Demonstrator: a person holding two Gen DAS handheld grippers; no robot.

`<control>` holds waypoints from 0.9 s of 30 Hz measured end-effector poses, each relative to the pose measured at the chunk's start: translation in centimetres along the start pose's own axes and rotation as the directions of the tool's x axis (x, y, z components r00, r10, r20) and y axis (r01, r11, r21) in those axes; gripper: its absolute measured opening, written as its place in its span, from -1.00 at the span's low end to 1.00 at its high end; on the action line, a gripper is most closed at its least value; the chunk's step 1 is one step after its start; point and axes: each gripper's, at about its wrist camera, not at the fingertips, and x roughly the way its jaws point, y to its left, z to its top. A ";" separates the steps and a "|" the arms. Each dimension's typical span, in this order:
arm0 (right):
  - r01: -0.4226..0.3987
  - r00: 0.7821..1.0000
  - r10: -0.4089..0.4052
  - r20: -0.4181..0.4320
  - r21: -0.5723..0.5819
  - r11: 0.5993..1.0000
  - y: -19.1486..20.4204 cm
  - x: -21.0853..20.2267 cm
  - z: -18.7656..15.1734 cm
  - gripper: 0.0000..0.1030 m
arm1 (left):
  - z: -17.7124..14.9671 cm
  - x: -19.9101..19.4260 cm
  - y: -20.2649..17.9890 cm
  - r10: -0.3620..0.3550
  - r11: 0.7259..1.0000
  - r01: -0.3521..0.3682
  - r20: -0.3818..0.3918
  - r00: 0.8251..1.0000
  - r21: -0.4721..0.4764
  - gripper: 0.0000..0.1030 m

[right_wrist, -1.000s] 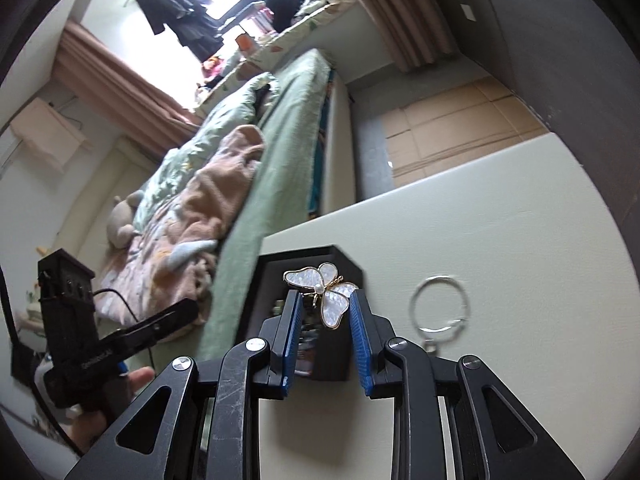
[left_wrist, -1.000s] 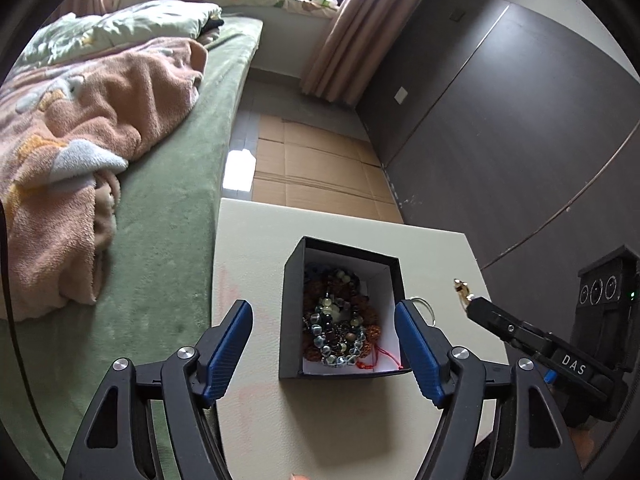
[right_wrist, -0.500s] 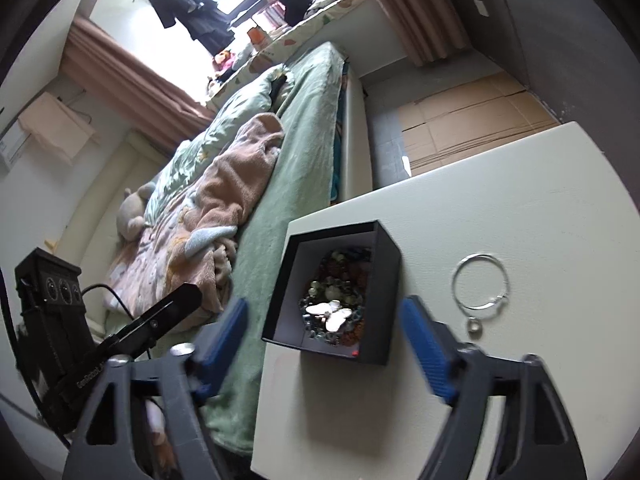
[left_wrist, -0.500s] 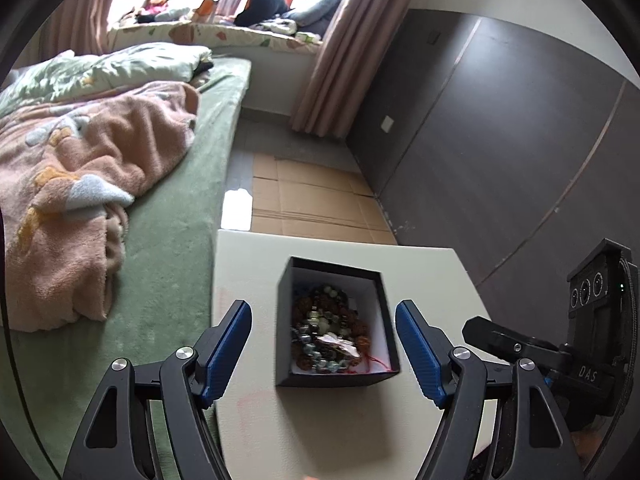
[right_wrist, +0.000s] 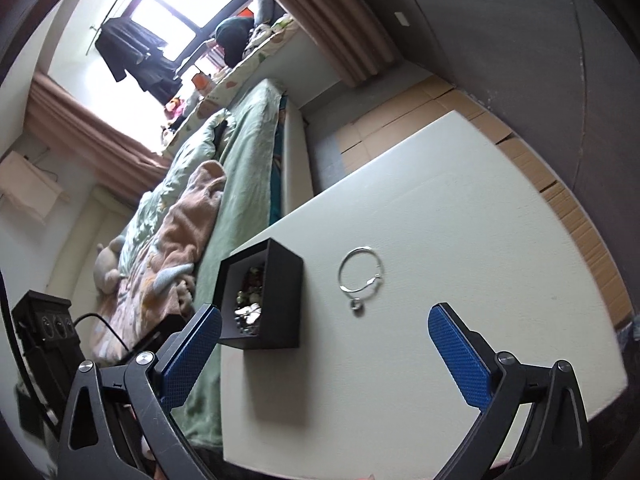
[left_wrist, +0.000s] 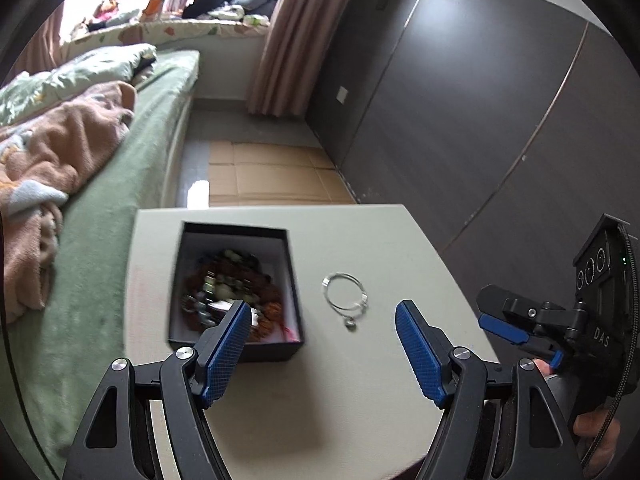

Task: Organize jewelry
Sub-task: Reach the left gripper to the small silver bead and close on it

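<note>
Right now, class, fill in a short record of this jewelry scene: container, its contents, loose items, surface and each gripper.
container: open black box near the table's bed-side edge
contents: beaded bracelets with a butterfly brooch on top
loose item: silver bangle with a small charm, flat on the table beside the box
surface: pale table
left gripper: jaws apart, nothing between them
right gripper: jaws just opened wide, nothing between them

Black box point(left_wrist: 256, 350), silver bracelet point(left_wrist: 344, 294), cream table point(left_wrist: 360, 380), blue-padded tool point(right_wrist: 324, 348), green bedsheet point(left_wrist: 120, 208)

green-sheeted bed point(left_wrist: 120, 208), dark wall panels point(left_wrist: 460, 112), brown curtains point(right_wrist: 344, 24), bright window point(right_wrist: 168, 4), cardboard-covered floor point(left_wrist: 272, 176)
</note>
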 end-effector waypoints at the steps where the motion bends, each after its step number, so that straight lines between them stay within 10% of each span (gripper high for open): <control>1: 0.003 1.000 -0.003 0.002 0.003 1.000 -0.3 -0.3 0.1 1.00 | 0.0 0.4 -0.5 -0.004 1.000 0.004 -0.009 1.000 -0.003 0.46; 20: 0.178 0.984 -0.175 -0.033 0.151 0.972 -7.8 -3.5 1.8 1.00 | -0.3 10.2 -6.2 0.180 0.979 -0.147 -0.263 0.948 0.139 0.44; 27: 0.178 0.984 -0.181 0.002 0.165 0.970 -8.8 -4.6 2.7 0.97 | -0.7 13.3 -5.7 0.232 0.971 -0.199 -0.341 0.911 0.130 -0.20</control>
